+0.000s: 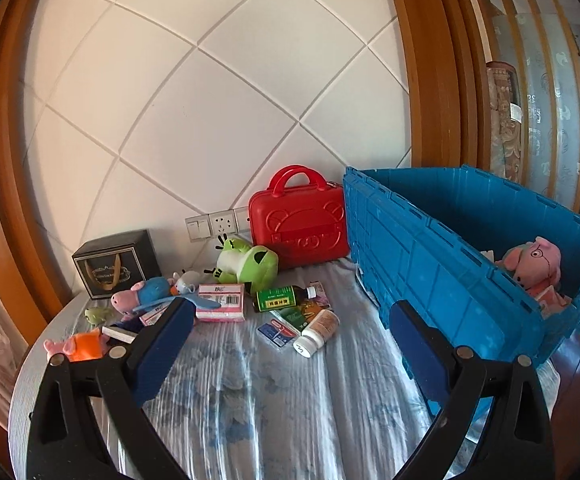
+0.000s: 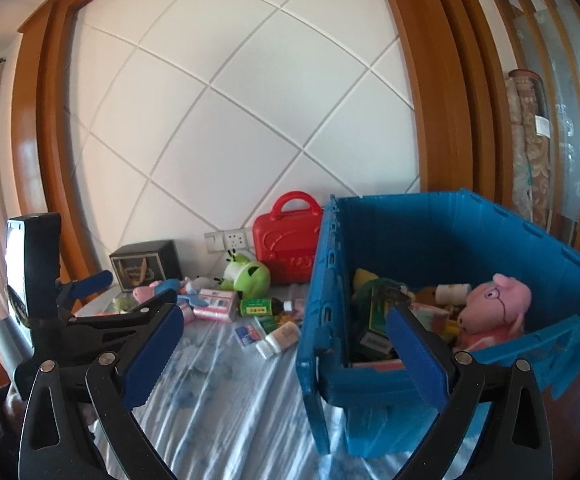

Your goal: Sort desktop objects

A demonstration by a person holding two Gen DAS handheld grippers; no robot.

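Observation:
My left gripper (image 1: 290, 340) is open, low over the blue-patterned cloth (image 1: 270, 408), with nothing between its pads. Just beyond it lie a white bottle (image 1: 318, 332), a dark green bottle (image 1: 284, 298), a pink box (image 1: 222, 302), a green frog plush (image 1: 246, 264) and small pig plushes (image 1: 146, 292). My right gripper (image 2: 286, 356) is open too. Its right finger (image 2: 418, 352) is in front of the near corner of the blue crate (image 2: 370, 400). That crate holds a pink pig plush (image 2: 494, 312) and several boxes. The left gripper (image 2: 122, 296) shows at the left of the right wrist view.
A red carry case (image 1: 298, 224) and a black gift box (image 1: 116, 264) stand against the tiled wall, by a wall socket (image 1: 222, 222). The blue crate (image 1: 470, 260) fills the table's right side. A wooden frame runs behind, and the table edge (image 1: 30, 360) curves at left.

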